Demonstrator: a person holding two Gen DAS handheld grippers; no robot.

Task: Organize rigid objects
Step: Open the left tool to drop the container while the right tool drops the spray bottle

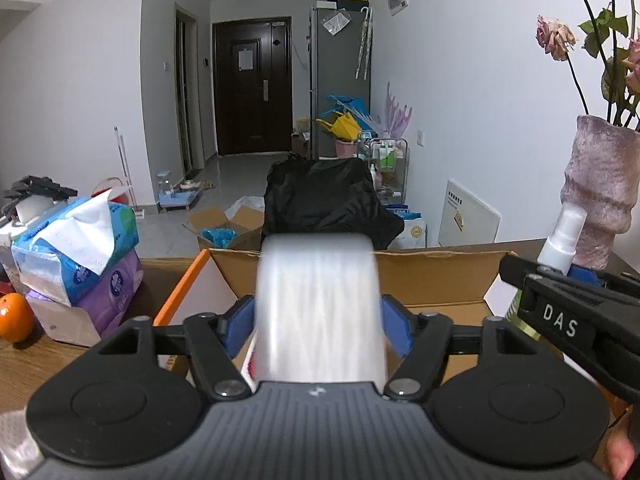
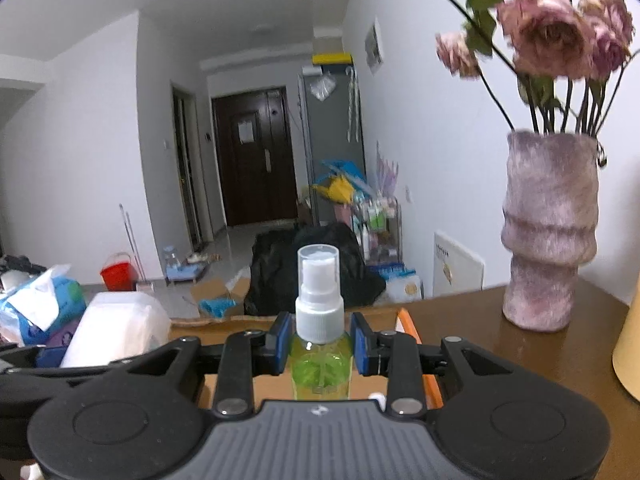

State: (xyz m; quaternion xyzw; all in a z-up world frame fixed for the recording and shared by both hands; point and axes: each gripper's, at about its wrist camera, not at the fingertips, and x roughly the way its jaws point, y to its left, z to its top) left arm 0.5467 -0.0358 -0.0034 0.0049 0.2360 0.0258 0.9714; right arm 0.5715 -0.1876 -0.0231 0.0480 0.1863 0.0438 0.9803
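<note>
I hold a green spray bottle (image 2: 320,364), light, stiff and smooth-walled, pinched at its shoulder below the cap in my right gripper (image 2: 320,344) above the cardboard box (image 2: 224,326) by the table's far edge. My left gripper (image 1: 318,322) stands wide around a blurred white roll (image 1: 320,308), pads apparently clear of it. Only the right view shows the bottle's green body; the left shows the box's interior

The spray bottle (image 2: 320,356) is translucent green with a white pump and clear cap. The roll (image 1: 320,308) is milky white, faintly streaked. Blue pads (image 2: 280,342) line the black gripper (image 2: 320,344). The cardboard box (image 1: 436,276) is tan — one orange edge. The vase (image 2: 548,232) is mottled mauve — the tabletop (image 2: 500,344) dark brown.
</note>
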